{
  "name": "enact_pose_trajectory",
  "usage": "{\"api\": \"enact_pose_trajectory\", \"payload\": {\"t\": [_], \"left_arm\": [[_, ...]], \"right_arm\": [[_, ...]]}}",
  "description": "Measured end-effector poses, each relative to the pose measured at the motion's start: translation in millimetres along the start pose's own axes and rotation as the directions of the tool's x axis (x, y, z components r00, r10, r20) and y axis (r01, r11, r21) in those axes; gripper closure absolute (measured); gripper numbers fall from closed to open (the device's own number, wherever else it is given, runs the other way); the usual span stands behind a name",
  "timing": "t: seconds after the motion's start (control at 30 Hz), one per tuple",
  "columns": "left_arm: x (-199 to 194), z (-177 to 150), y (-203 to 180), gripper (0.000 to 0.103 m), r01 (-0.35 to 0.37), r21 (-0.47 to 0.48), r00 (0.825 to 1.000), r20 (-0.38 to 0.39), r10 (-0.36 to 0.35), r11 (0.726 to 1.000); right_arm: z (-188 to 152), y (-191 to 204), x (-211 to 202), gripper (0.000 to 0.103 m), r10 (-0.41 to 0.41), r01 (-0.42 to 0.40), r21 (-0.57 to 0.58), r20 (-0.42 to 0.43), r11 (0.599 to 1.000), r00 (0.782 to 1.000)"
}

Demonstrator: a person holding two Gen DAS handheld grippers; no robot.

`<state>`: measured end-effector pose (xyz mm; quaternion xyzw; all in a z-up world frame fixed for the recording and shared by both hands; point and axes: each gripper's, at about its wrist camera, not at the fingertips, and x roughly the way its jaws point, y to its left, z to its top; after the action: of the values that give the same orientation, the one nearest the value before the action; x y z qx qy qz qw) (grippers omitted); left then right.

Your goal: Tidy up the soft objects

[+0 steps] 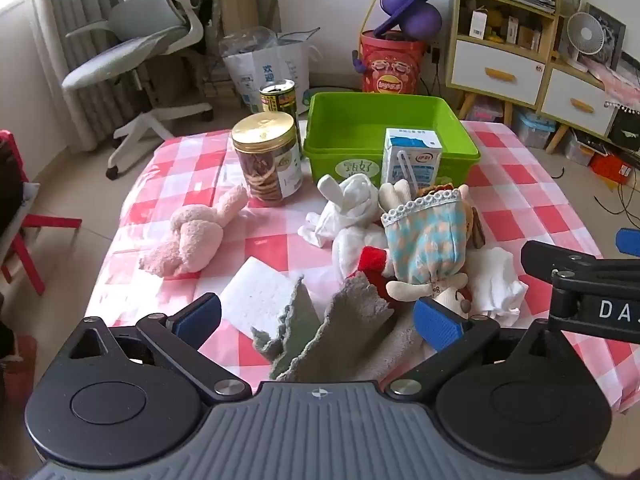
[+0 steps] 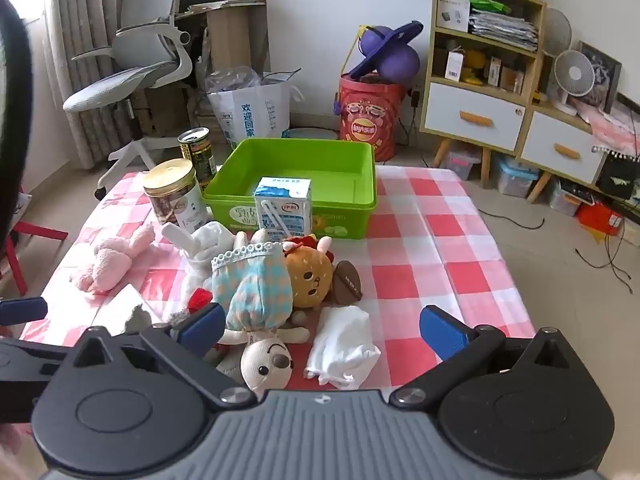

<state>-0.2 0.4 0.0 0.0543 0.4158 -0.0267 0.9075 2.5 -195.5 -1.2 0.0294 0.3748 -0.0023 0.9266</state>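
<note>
Grey rag (image 1: 344,332) sits crumpled betw. the wide-open jaws of the left gripper (image 1: 320,320), not pinched yet; best bet is to drop lower, pinch a thick fold, lift clear of the doll (image 2: 256,292) before carrying to the green bin (image 1: 460,128). Right gripper (image 2: 322,326) is also spread, holding nothing, over the white cloth (image 2: 344,344) w/ the doll's head just beside. Bin looks empty inside; milk carton (image 1: 412,156) stands touching its front wall, cookie jar (image 1: 268,156) + can (image 1: 278,96) to its left, pink bunny (image 1: 192,240) well apart on the checked table (image 1: 540,216).

Checked surface (image 2: 420,248) carries a gold-lidded cookie jar (image 1: 267,156), a tin can (image 1: 279,97) behind it, and a milk carton (image 2: 283,208) (upright, straw attached). Office chair (image 1: 136,44) and shelf unit (image 2: 480,60) stand beyond.
</note>
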Motion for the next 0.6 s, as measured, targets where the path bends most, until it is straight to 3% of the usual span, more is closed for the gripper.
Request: {"api": "enact_pose_trajectory", "payload": {"t": [0.6], "left_arm": [[1.1,0.8,6.3,0.005,-0.007,-0.008,1.000,-0.017,0.007,1.000]], "right_arm": [[-2.0,-4.6,5.1,0.021,-0.009,0.011,0.052,-0.024,0.999,1.000]]}}
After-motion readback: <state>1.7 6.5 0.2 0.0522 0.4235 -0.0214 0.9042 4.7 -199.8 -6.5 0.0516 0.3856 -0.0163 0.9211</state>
